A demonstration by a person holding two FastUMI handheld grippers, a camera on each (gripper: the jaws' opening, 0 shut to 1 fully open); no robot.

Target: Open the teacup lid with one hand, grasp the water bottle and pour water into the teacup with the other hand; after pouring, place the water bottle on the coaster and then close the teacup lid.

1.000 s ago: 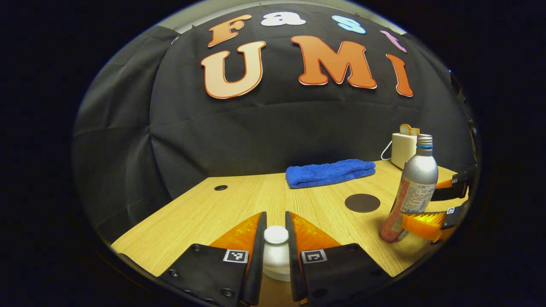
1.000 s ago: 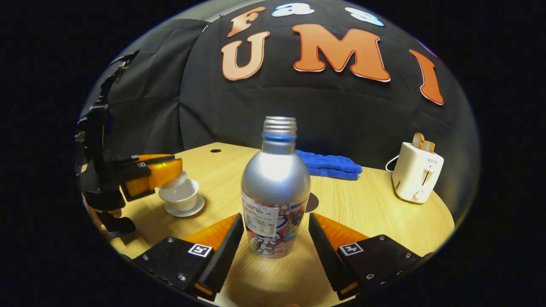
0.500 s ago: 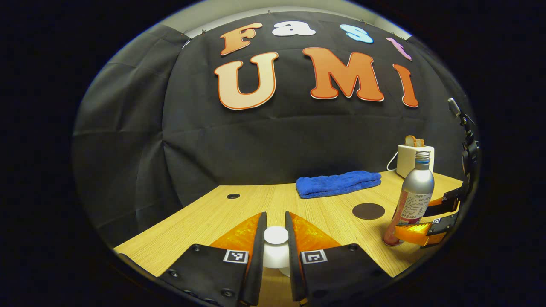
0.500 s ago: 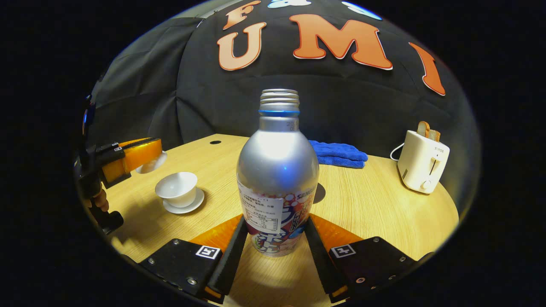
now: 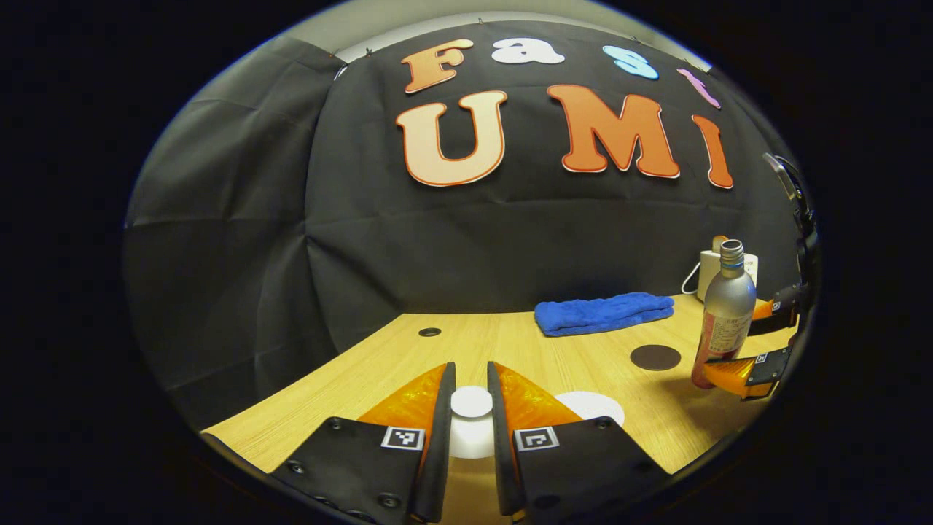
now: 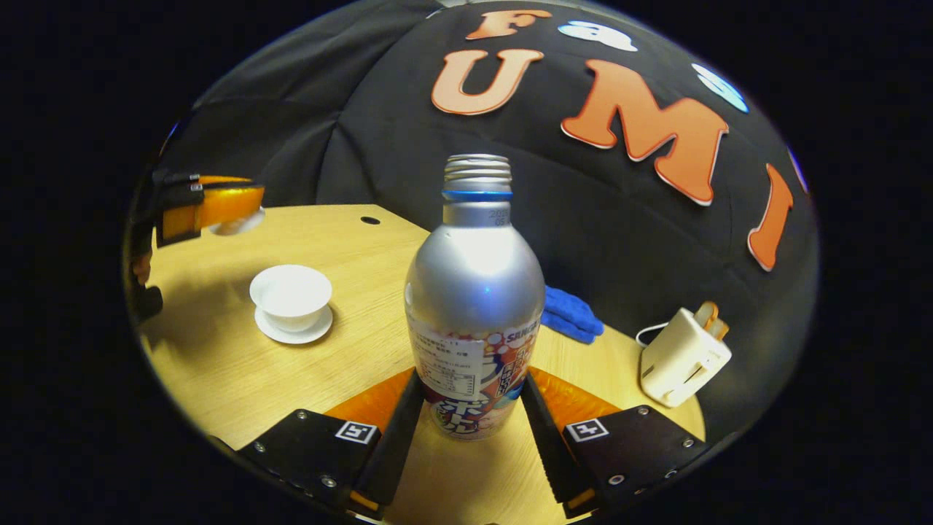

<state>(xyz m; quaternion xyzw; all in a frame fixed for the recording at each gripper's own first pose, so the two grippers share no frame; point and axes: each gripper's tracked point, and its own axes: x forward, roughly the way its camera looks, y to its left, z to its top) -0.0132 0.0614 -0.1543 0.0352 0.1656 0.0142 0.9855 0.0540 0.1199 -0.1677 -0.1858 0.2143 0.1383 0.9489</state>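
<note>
My left gripper (image 5: 471,385) is shut on the knob of the white teacup lid (image 5: 470,430) and holds it above the table. Behind its right finger a bit of the white teacup (image 5: 592,405) shows. In the right gripper view the open teacup (image 6: 290,290) stands on its saucer (image 6: 293,334), and the left gripper (image 6: 213,208) holds the lid (image 6: 235,223) up and to the left of it. My right gripper (image 6: 471,383) is shut on the lower body of the uncapped silver water bottle (image 6: 474,292). The bottle (image 5: 726,313) stands upright beside the dark round coaster (image 5: 655,357).
A folded blue towel (image 5: 603,312) lies at the back of the wooden table (image 5: 510,343), and a white toaster (image 6: 681,357) with bread stands to its right. A small cable hole (image 5: 429,332) sits near the back left.
My left gripper has raised the lid off the teacup and carried it to the left. My right gripper has shut on the bottle, and its view has rolled.
</note>
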